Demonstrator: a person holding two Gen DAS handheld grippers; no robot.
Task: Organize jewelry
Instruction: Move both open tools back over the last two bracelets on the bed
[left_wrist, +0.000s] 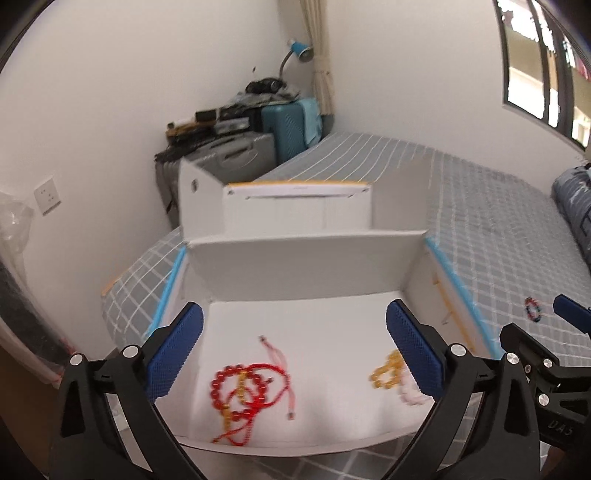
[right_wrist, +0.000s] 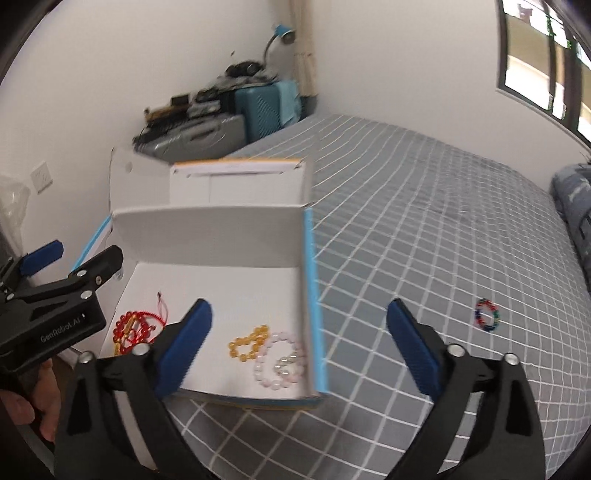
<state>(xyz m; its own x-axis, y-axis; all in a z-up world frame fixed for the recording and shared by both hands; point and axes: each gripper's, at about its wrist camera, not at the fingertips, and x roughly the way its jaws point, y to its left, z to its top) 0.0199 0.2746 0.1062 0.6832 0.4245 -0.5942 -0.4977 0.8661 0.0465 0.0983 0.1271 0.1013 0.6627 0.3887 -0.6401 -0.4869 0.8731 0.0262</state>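
An open white box (left_wrist: 303, 258) (right_wrist: 207, 236) with blue edges sits on the grey checked bed. Inside lie a red bead bracelet with red cord (left_wrist: 240, 387) (right_wrist: 133, 328), a yellow bead bracelet (left_wrist: 386, 373) (right_wrist: 247, 343) and a pale pink bead bracelet (right_wrist: 279, 360) (left_wrist: 410, 395). A multicoloured bead bracelet (right_wrist: 487, 315) (left_wrist: 533, 309) lies on the bed right of the box. My left gripper (left_wrist: 295, 350) is open and empty over the box. My right gripper (right_wrist: 299, 350) is open and empty above the box's right wall.
The box lid (left_wrist: 280, 206) stands up behind the box. Suitcases (left_wrist: 288, 129) and clutter stand in the far corner under a blue lamp (left_wrist: 301, 50). A folded dark quilt (left_wrist: 576, 206) lies at the bed's right end. The grey bedsheet (right_wrist: 424, 221) stretches to the right.
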